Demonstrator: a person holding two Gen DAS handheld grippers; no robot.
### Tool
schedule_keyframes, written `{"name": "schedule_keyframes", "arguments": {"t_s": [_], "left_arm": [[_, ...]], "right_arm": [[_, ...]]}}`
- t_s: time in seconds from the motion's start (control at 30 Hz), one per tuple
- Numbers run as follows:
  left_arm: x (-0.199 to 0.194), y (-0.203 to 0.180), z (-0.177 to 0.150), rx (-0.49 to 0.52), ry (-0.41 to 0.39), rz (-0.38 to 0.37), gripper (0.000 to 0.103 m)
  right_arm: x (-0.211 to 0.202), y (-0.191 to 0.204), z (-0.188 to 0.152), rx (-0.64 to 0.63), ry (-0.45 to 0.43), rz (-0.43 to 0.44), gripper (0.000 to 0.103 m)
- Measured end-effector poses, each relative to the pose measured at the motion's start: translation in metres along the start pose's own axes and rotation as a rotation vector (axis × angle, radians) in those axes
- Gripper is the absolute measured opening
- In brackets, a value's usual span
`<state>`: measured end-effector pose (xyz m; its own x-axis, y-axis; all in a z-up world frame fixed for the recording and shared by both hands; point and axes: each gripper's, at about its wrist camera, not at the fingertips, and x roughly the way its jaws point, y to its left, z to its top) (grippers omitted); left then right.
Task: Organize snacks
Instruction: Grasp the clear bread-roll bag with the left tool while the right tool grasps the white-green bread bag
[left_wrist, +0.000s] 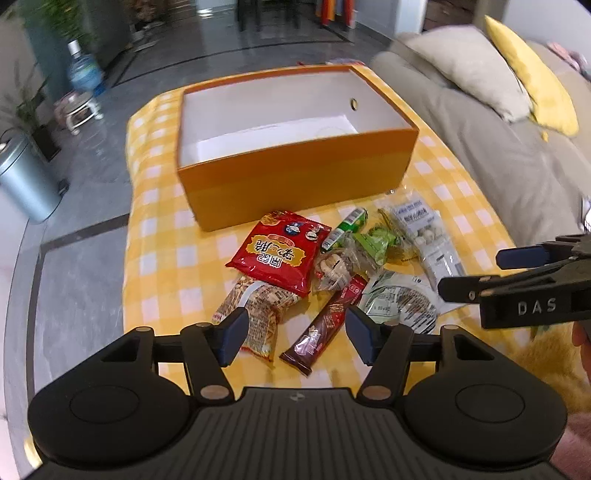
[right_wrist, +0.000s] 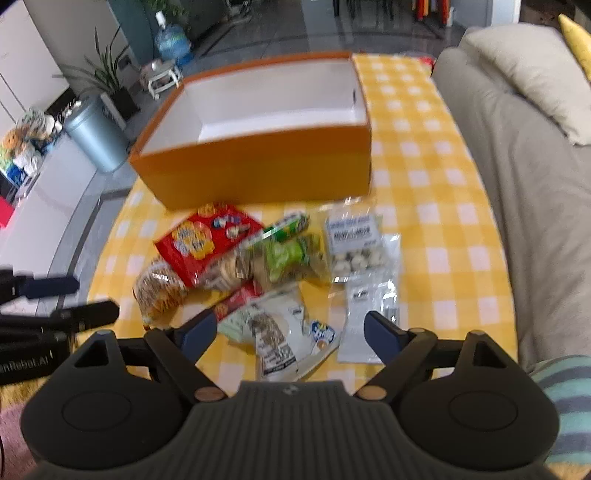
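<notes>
An empty orange box (left_wrist: 295, 177) (right_wrist: 258, 173) with a white inside stands on the yellow checked table. In front of it lies a heap of snacks: a red bag (left_wrist: 280, 254) (right_wrist: 199, 243), green packs (left_wrist: 373, 240) (right_wrist: 284, 254), a clear bag of white balls (left_wrist: 424, 229) (right_wrist: 354, 251), a white pack (left_wrist: 399, 299) (right_wrist: 277, 332) and a brown bar (left_wrist: 321, 328). My left gripper (left_wrist: 295, 325) (right_wrist: 98, 297) hangs open over the brown bar and a tan pack (left_wrist: 258, 314). My right gripper (right_wrist: 291, 325) (left_wrist: 471, 271) hangs open above the white pack. Neither touches a snack.
A grey sofa (left_wrist: 498, 147) (right_wrist: 535, 184) with cushions runs along the table's right side. On the floor to the left stand a metal bin (left_wrist: 22, 177) (right_wrist: 96, 133), a water bottle (left_wrist: 85, 72) and plants. The table's checked cloth (left_wrist: 162, 258) is bare left of the heap.
</notes>
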<state>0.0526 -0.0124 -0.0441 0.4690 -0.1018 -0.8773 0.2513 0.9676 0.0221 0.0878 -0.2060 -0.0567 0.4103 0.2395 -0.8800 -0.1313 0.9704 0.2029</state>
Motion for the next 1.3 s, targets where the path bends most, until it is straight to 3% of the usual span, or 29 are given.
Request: {"name": "schedule_keyframes", "arguments": {"t_s": [0.07, 0.13, 0.6, 0.77, 1.0, 1.13, 1.3], "left_arm": [[0.009, 0.004, 0.003, 0.037, 0.016, -0.012, 0.077], [0.018, 0.009, 0.005, 0.067, 0.031, -0.015, 0.078], [0.097, 0.029, 0.009, 0.36, 0.161, -0.069, 0.081], [0.116, 0.033, 0.011, 0.36, 0.216, -0.095, 0.082], [0.129, 0.034, 0.013, 0.314, 0.234, -0.084, 0.082], [0.132, 0.03, 0.012, 0.312, 0.241, -0.054, 0.067], [0.128, 0.026, 0.012, 0.266, 0.232, -0.034, 0.056]], "right_arm": [[0.012, 0.001, -0.001, -0.015, 0.033, 0.008, 0.074], [0.024, 0.003, -0.001, -0.025, 0.065, 0.021, 0.072], [0.079, 0.012, 0.0, -0.129, 0.15, -0.002, 0.07], [0.088, 0.013, -0.003, -0.132, 0.168, 0.028, 0.068], [0.097, 0.017, -0.004, -0.144, 0.173, 0.041, 0.061], [0.097, 0.016, -0.005, -0.145, 0.166, 0.051, 0.057], [0.093, 0.015, -0.006, -0.147, 0.153, 0.048, 0.048]]}}
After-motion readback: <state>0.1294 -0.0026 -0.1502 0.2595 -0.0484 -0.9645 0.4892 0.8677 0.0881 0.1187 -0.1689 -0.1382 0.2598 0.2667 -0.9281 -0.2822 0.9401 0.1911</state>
